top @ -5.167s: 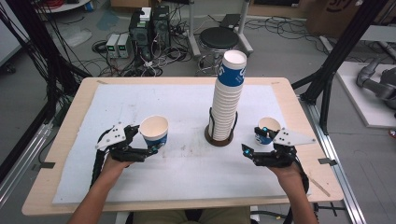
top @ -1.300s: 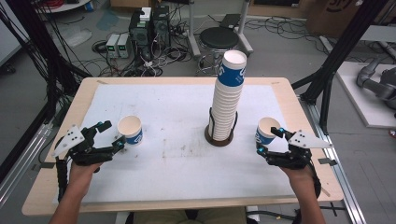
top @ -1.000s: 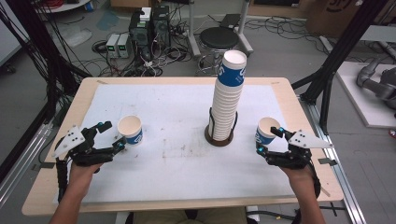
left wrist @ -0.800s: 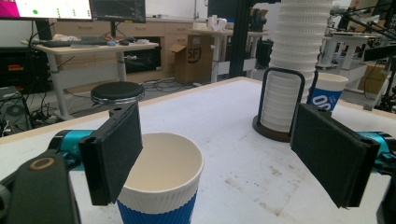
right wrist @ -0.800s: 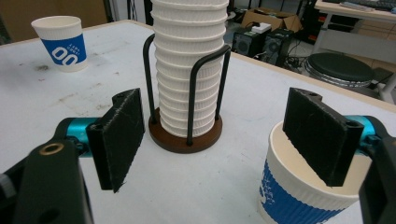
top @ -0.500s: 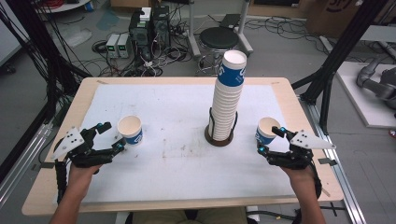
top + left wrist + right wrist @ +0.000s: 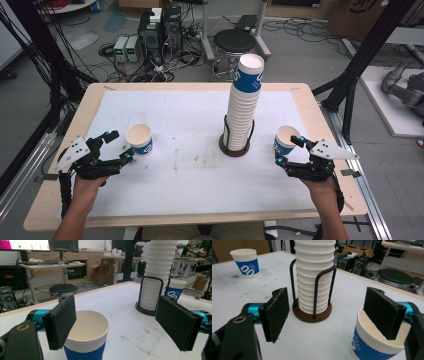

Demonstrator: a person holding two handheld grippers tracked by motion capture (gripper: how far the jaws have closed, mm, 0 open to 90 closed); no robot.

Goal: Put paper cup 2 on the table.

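We held the left gripper [image 7: 116,146] with its flat black pads spread wide and released beside a ribbed paper cup [image 7: 140,139] with a blue band, standing upright at the table's left. The right gripper [image 7: 288,149] likewise stood unclenched by a second cup [image 7: 285,140] at the right, one pad over its rim, either side of the tall ridged stack [image 7: 243,102] in its wire holder.

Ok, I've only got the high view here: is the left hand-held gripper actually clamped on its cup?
Observer: No. The left gripper view shows the left hand-held gripper open. The left cup sits by one pad, and the other pad stands well clear of it.
Operator: And the right one?
Observer: The right hand-held gripper is open too. The right cup sits low under one pad, not centred between the two.
Operator: So what's in its gap?
Observer: Farther off, the cup stack in its wire holder.
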